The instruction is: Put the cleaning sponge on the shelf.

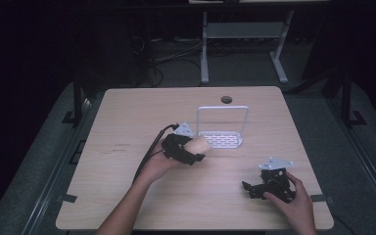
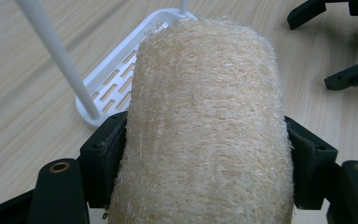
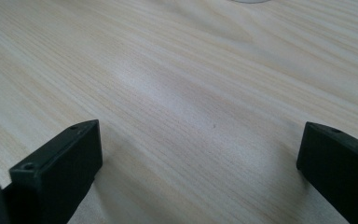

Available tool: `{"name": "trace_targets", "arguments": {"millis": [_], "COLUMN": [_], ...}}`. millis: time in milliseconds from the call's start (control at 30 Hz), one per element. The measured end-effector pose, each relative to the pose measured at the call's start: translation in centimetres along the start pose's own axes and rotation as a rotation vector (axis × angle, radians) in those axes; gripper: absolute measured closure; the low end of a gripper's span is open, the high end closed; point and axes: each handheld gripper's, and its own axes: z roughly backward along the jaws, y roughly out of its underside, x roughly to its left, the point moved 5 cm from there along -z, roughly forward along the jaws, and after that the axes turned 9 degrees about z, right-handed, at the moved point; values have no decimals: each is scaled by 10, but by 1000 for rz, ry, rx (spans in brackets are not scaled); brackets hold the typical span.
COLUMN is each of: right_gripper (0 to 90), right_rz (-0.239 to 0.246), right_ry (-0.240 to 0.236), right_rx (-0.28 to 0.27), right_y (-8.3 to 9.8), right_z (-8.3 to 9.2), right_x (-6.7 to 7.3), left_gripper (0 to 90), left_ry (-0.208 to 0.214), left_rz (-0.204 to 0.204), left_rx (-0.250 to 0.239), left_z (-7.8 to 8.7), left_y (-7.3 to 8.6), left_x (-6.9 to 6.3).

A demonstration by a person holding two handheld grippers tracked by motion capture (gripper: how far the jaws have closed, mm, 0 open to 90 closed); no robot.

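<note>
Clamping the soft sponge (image 2: 205,121), the left tongs (image 1: 188,149) near the rack (image 1: 222,139) risk snagging its wire frame; right tongs (image 1: 259,188) rest apart on the tabletop (image 1: 127,196)

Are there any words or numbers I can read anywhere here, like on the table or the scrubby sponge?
Small dark print on the table, left of the left gripper: two short lines, too small and blurred to read.
Loofah sponge: no writing.
White rack: no writing.
Right gripper: no writing on its jaws.
</note>
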Motion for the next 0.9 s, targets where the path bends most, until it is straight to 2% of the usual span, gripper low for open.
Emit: {"name": "trace_targets", "arguments": {"millis": [400,700,900], "right_gripper": [0,0,0], "right_rz": [2,2,0], "right_ry": [1,1,-1], "right_rx": [-1,-1,-2], "right_y": [0,0,0], "right_z": [0,0,0], "right_x": [0,0,0], "left_gripper": [267,266,267], "left_ry": [7,-3,-16], "left_rz": [-8,-3,-13], "left_rx": [-10,-17,-12], "left_z": [-15,-27,-37], "left_y": [-13,-21,-28], "left_x": [-7,-11,-12]}}
